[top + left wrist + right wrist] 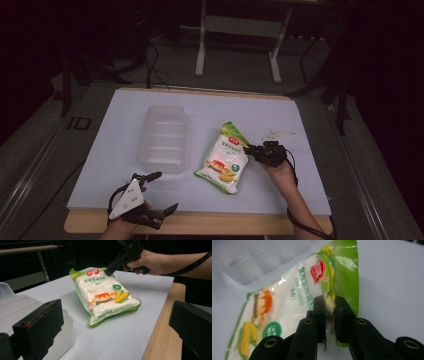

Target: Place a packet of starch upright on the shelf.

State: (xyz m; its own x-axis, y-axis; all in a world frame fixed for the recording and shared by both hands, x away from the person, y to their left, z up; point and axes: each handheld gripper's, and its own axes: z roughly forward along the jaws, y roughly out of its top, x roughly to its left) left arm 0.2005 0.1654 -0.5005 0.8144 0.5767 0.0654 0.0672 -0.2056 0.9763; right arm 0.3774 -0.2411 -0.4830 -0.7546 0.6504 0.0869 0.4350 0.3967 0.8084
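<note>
A white and green bag of corn starch (223, 158) lies on the white table cover, right of centre. My right gripper (249, 149) is shut on the bag's right edge near its top; in the right gripper view both pads pinch the green seam of the bag (294, 305), right gripper (330, 312). The left gripper view shows the bag (105, 293) with that end tilted up off the table and the right gripper (109, 271) at its top. My left gripper (162, 192) stands open near the table's front left edge, nothing between its black jaws.
A clear plastic container (163, 138) stands left of the bag, and its rim (7, 293) is close in front of the left gripper. The wooden table edge (162, 325) runs along the front. A metal stand (240, 30) sits on the floor behind the table.
</note>
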